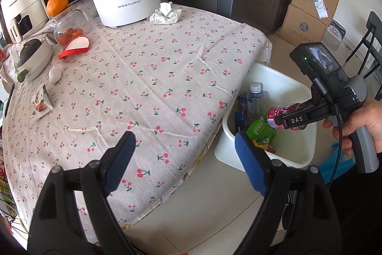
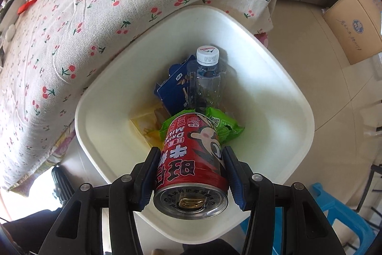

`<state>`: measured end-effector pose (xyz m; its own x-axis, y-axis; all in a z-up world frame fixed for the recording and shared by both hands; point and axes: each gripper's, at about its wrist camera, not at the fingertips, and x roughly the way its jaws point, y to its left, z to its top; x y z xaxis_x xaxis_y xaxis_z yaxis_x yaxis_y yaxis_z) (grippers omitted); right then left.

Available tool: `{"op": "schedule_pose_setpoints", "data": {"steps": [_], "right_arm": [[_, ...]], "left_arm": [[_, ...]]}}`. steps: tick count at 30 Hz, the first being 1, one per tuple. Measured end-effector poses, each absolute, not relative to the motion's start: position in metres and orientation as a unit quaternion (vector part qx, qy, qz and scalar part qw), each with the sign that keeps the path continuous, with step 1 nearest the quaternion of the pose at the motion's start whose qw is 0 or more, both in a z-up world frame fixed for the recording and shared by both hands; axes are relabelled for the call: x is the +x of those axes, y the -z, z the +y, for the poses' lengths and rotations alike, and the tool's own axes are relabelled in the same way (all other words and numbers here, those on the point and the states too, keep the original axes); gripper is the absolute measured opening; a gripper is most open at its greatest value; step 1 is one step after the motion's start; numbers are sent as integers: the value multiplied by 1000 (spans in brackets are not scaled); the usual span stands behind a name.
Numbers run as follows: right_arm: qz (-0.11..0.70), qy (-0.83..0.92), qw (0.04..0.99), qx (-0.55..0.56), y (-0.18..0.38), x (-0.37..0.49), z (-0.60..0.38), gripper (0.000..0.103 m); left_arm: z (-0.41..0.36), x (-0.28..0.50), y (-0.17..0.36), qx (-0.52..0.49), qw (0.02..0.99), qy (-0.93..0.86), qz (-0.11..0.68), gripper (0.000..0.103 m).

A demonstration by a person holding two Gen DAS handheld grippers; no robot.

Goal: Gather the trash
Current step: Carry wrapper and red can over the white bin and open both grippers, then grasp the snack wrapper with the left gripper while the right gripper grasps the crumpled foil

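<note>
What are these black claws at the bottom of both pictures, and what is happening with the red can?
No robot is here: a person holds a hand-operated gripper in each hand, and each gripper carries a fisheye camera looking along its two fingers. The left camera shows the left gripper open and empty over the cherry-print tablecloth, and also the person's right hand holding the other tool. The right camera looks down from the right gripper, which is shut on a red milk drink can above the white trash bin beside the table. In the bin lie a plastic bottle, a blue carton and a green wrapper. On the table remain a white electric pot, a crumpled tissue, a snack wrapper, a glass jar and an orange.
</note>
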<state>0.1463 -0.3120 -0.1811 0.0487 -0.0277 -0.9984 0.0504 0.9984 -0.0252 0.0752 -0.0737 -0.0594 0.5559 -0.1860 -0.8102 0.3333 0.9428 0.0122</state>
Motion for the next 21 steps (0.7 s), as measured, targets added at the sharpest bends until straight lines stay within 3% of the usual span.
{"op": "schedule_pose_setpoints", "data": {"steps": [3, 7, 15, 21], "right_arm": [[690, 29, 723, 19, 180, 149, -311, 55], [681, 34, 731, 24, 171, 152, -311, 69], [638, 20, 768, 55, 130, 145, -305, 71], [591, 11, 805, 45, 96, 143, -288, 74]], "left_arm": [[-64, 73, 57, 79, 881, 142, 444, 88], [-53, 71, 54, 73, 883, 136, 442, 89], [-32, 67, 49, 57, 888, 125, 439, 90], [-7, 69, 43, 34, 896, 96, 433, 97]]}}
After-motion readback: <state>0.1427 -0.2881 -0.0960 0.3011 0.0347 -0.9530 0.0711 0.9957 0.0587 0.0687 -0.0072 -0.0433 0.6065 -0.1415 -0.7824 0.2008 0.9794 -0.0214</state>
